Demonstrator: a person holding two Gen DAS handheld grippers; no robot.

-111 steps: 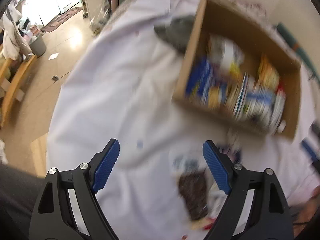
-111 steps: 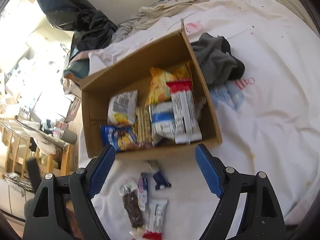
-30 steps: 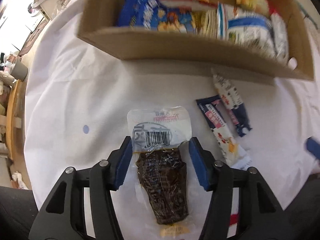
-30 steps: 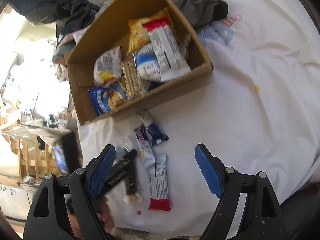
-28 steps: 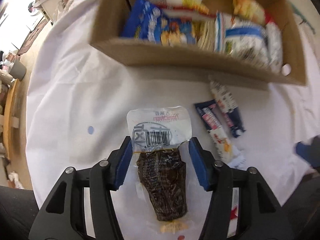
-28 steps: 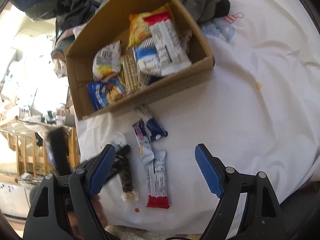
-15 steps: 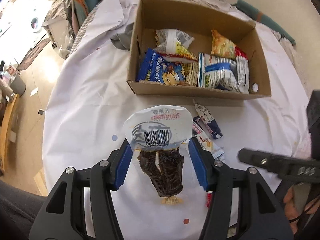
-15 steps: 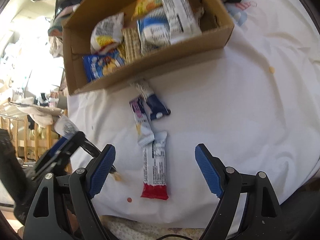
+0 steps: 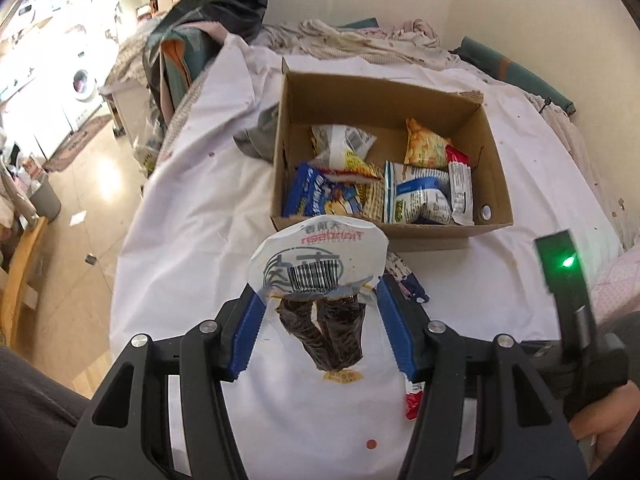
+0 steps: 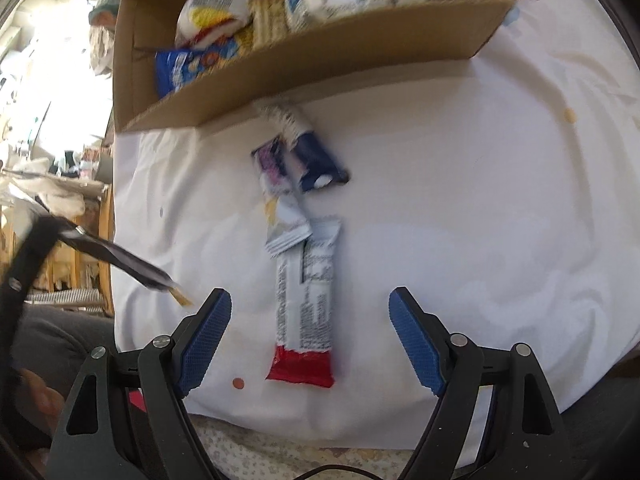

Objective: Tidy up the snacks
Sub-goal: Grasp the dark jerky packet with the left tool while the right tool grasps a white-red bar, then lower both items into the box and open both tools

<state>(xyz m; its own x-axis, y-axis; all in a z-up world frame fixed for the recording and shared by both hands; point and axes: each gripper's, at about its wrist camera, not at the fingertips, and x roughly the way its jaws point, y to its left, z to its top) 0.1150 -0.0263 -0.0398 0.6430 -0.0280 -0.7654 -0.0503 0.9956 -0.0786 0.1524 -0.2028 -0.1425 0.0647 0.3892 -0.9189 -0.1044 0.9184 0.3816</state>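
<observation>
My left gripper [image 9: 318, 300] is shut on a clear packet of dark dried snack [image 9: 320, 292] with a white barcode top, held in the air in front of the cardboard box [image 9: 384, 232]. The box holds several snack bags. In the right wrist view my right gripper [image 10: 310, 312] hangs over a white bar with a red end [image 10: 306, 308] lying on the white sheet; its jaws are closing, the pads still apart from the bar. Two more small packets [image 10: 298, 168] lie between that bar and the box [image 10: 304, 56]. The held packet [image 10: 132, 266] shows at left.
A grey cloth [image 9: 258, 136] lies against the box's left wall. Piled bedding and a dark bag [image 9: 224, 4] stand behind. The sheet's left edge drops to the floor [image 9: 92, 184]. A person's hand [image 9: 600, 436] holds the right gripper's handle at lower right.
My left gripper lifted the dark snack packet off the sheet and tilted up toward the box. My right gripper moved down over the red-ended bar and its jaws narrowed slightly.
</observation>
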